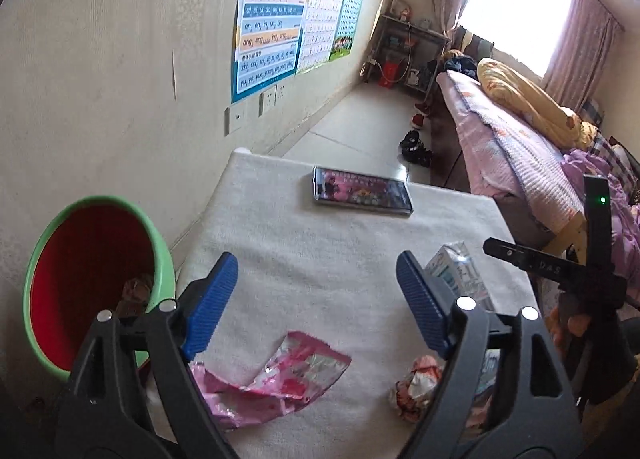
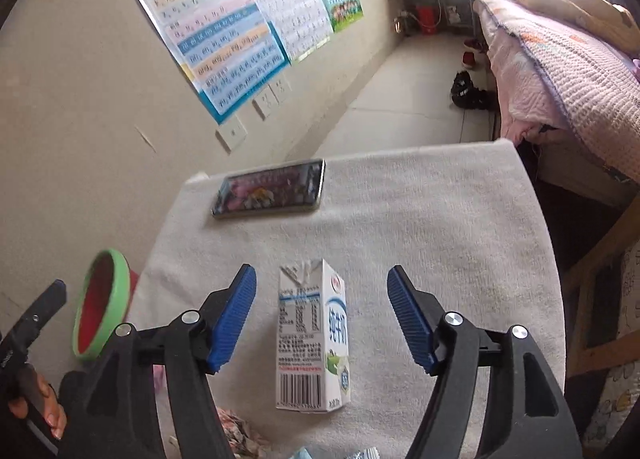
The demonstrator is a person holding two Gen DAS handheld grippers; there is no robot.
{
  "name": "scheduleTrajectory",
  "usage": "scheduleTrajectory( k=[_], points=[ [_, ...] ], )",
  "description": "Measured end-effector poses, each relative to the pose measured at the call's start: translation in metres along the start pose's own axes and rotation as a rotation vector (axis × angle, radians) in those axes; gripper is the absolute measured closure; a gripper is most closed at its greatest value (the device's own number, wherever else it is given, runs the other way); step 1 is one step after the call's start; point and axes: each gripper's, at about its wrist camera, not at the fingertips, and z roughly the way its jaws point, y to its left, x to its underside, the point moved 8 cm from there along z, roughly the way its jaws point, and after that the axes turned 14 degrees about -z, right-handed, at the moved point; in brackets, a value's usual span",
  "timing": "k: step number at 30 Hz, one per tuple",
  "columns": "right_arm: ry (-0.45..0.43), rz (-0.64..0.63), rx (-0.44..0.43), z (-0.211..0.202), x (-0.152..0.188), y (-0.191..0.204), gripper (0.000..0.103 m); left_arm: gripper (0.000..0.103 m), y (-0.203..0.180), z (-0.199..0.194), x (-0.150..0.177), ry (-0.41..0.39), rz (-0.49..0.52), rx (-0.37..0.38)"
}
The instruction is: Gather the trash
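Note:
A pink snack wrapper [image 1: 288, 379] lies flat on the white-covered table [image 1: 320, 259], just below my open, empty left gripper [image 1: 316, 291]. A crumpled pink-white wrapper [image 1: 416, 383] lies by the left gripper's right finger. A white and blue milk carton [image 2: 312, 339] stands upright between the jaws of my open right gripper [image 2: 322, 311], which do not touch it; it also shows in the left wrist view [image 1: 456, 267]. A green bin with a red liner [image 1: 92, 279] stands on the floor left of the table, with some trash inside; the right wrist view shows it too [image 2: 102, 307].
A phone [image 1: 360, 191] with its screen lit lies near the table's far edge, also in the right wrist view [image 2: 272, 187]. A bed [image 1: 520, 131] runs along the right. Shoes [image 1: 416, 143] lie on the tiled floor. Posters [image 1: 276, 15] hang on the left wall.

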Motion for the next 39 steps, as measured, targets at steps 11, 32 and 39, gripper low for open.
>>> scheduleTrajectory(
  k=[11, 32, 39],
  points=[
    [0.197, -0.149, 0.019, 0.037, 0.040, 0.034, 0.057, 0.024, 0.046, 0.018, 0.078, 0.243, 0.190, -0.098],
    [-0.037, -0.100, -0.139, -0.022, -0.013, 0.078, 0.064, 0.097, 0.067, 0.010, 0.059, 0.210, 0.054, -0.094],
    [-0.046, -0.158, -0.228, -0.020, -0.023, 0.134, 0.064, 0.099, 0.116, -0.019, 0.017, 0.096, -0.139, -0.123]
  ],
)
